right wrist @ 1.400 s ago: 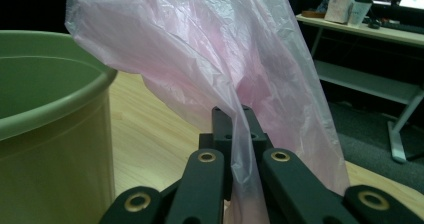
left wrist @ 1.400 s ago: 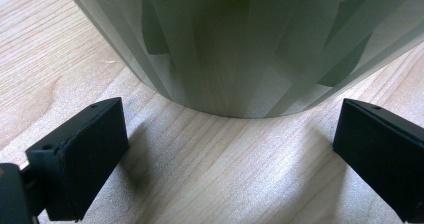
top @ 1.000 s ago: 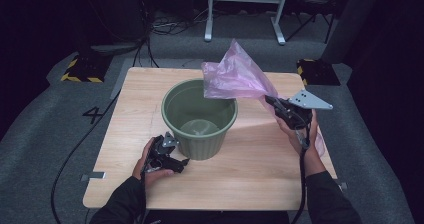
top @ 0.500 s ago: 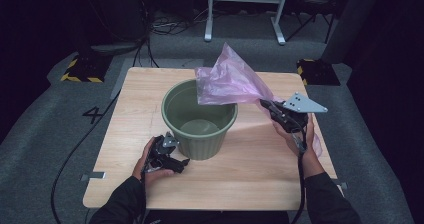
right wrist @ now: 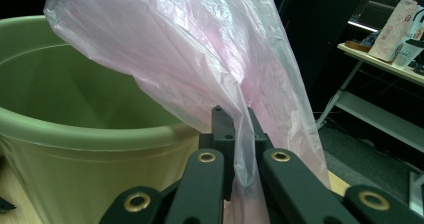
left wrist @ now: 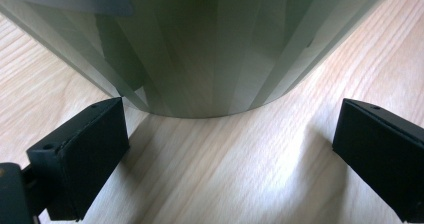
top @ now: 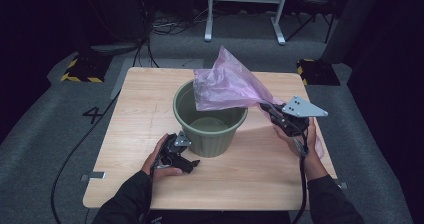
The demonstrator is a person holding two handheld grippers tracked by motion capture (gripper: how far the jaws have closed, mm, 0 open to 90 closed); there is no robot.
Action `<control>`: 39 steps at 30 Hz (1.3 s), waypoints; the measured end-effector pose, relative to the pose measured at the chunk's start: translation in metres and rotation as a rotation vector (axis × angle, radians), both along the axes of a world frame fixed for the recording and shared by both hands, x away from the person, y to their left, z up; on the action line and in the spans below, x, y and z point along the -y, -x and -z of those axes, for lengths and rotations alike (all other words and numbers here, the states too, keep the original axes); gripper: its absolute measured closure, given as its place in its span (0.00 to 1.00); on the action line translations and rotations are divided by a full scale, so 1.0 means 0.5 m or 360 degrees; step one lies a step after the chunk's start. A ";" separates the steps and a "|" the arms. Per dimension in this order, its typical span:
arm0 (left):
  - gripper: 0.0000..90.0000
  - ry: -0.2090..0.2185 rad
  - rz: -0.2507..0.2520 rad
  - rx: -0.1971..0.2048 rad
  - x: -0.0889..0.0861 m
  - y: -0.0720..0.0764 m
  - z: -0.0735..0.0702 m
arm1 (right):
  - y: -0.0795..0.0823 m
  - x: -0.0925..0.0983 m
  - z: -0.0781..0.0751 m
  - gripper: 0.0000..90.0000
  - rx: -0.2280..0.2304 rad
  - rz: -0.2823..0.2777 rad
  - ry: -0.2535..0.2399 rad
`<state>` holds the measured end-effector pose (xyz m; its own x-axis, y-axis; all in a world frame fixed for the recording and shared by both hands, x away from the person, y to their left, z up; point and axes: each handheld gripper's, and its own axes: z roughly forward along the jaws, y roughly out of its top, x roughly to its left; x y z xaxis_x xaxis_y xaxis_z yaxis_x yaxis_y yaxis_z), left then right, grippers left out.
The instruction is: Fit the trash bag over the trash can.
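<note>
Resting low on the wooden bench (top: 125, 134), the left hand-held gripper (top: 176, 153) lay at the person's left hand (top: 159, 159), just beside the near-left foot of the green bucket (top: 210, 129). In the left gripper view its two black jaws stood wide apart with bare bench between them and nothing in their grip; the ribbed wall of the bucket (left wrist: 200, 49) rose close in front of them, and whether the pads touched that wall could not be told.

At the middle of the bench the bucket stood upright, its mouth open and its inside showing. Across the far-right part of its rim hung a thin pink plastic bag (top: 227, 84), bunched and crumpled, peaking above the bucket and narrowing as it ran down to the right. Part of the bag overlapped the bucket's opening, while the rest stayed outside and above the rim.

To the right of the bucket, the right hand-held gripper (top: 265, 107) was lifted off the bench in the person's right hand (top: 300, 139), a grey three-cornered plate (top: 300, 106) on its top. Its jaws were pressed together on the narrowed end of the bag; in the right gripper view the pink film (right wrist: 210, 74) was pinched between the two black jaws and spread upward from them, with the bucket's rim (right wrist: 75, 129) just to one side.
</note>
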<state>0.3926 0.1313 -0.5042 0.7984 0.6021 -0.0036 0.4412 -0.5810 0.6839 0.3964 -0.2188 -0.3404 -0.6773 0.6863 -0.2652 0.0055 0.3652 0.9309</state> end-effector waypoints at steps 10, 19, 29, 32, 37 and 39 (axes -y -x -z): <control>0.01 0.0003 0.0010 0.0003 0.028 -0.014 0.000 | 0.002 0.004 0.006 1.00 0.0007 0.0023 0.0060; 0.19 0.0074 -0.0001 0.0060 0.000 0.013 -0.030 | 0.000 0.001 0.019 1.00 0.0002 0.0040 0.0108; 0.18 0.0202 -0.0028 0.0233 -0.035 0.039 -0.105 | -0.005 -0.005 0.025 1.00 0.0001 0.0068 0.0145; 0.17 0.0224 -0.0047 0.0281 -0.049 0.039 -0.130 | -0.007 -0.007 0.026 1.00 -0.0003 0.0074 0.0150; 0.17 0.0285 -0.0058 0.0327 -0.067 0.041 -0.165 | -0.013 -0.008 0.029 1.00 -0.0010 0.0093 0.0172; 0.18 0.0304 -0.0056 0.0360 -0.070 0.041 -0.180 | -0.016 -0.008 0.030 1.00 -0.0019 0.0102 0.0171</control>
<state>0.3721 0.1663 -0.4144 0.7704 0.6350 0.0562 0.2828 -0.4195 0.8626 0.4046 -0.2149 -0.3557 -0.6367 0.6962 -0.3316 0.0427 0.4612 0.8863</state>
